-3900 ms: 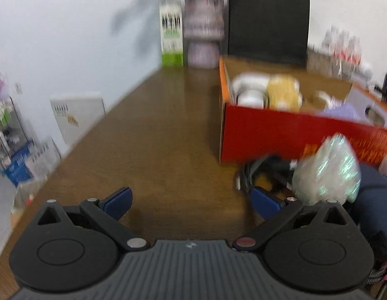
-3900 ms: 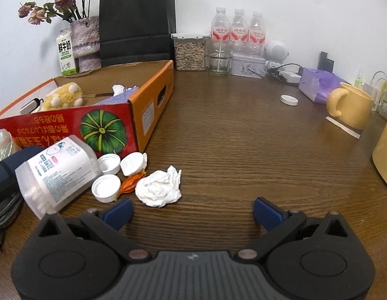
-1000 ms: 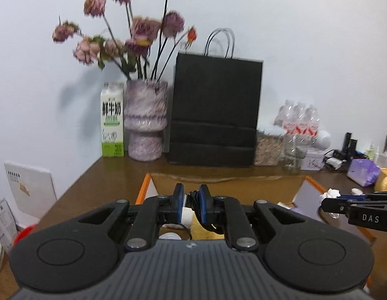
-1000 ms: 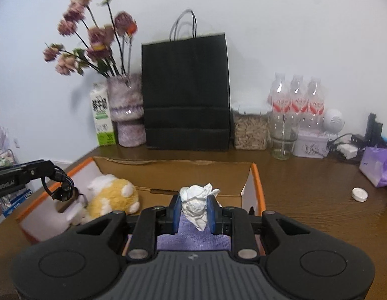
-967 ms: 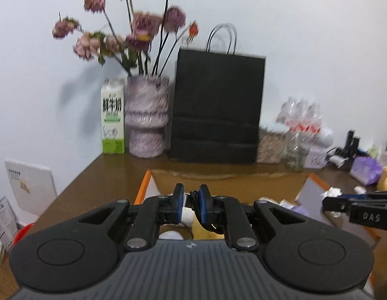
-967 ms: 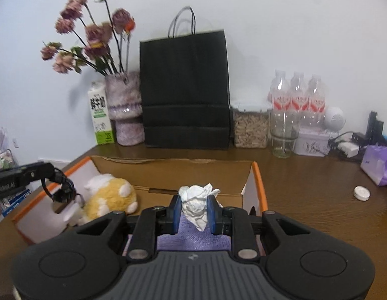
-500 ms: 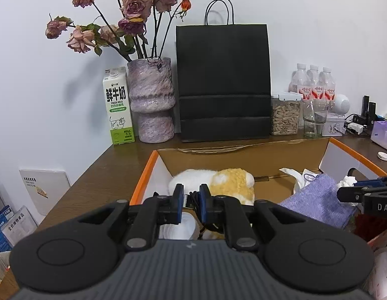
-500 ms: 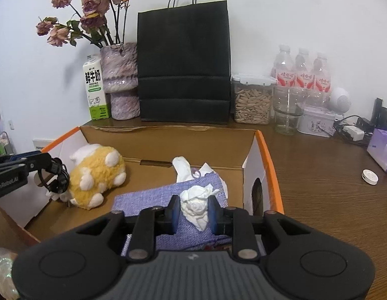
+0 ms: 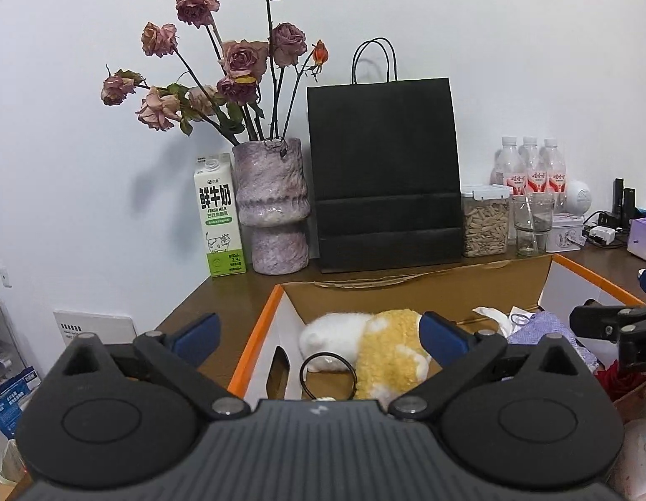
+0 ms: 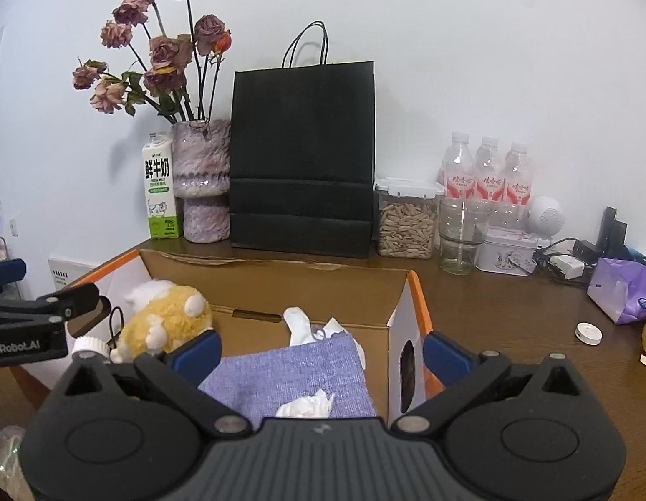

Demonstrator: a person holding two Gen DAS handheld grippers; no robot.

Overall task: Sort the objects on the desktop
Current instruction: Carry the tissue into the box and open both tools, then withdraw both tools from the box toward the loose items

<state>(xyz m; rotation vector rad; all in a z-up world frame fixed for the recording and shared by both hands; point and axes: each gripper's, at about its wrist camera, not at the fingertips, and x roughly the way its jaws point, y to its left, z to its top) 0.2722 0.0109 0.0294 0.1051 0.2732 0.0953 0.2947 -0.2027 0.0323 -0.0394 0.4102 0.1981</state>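
Observation:
An orange-rimmed cardboard box (image 9: 256,334) (image 10: 419,292) lies below both grippers. My left gripper (image 9: 319,332) hangs over its left end with the jaws opening wide. A black cable loop (image 9: 327,371) lies free under them, beside the yellow and white plush toy (image 9: 389,342) (image 10: 168,317). My right gripper (image 10: 321,352) hangs over the box's right half, its jaws also opening wide. Beneath them a crumpled white tissue (image 10: 306,407) rests loose on a purple cloth (image 10: 289,371). No pad touches anything.
Behind the box stand a black paper bag (image 10: 302,158), a vase of dried roses (image 10: 202,179), a milk carton (image 10: 160,192), a seed jar (image 10: 406,225), a glass (image 10: 460,234) and water bottles (image 10: 488,175). A purple pack (image 10: 623,292) and white cap (image 10: 588,332) lie right of the box.
Both grippers went from shut to wide open. The left let the black cable drop beside the plush toy. The right let the tissue fall onto the purple cloth. The left sank slightly.

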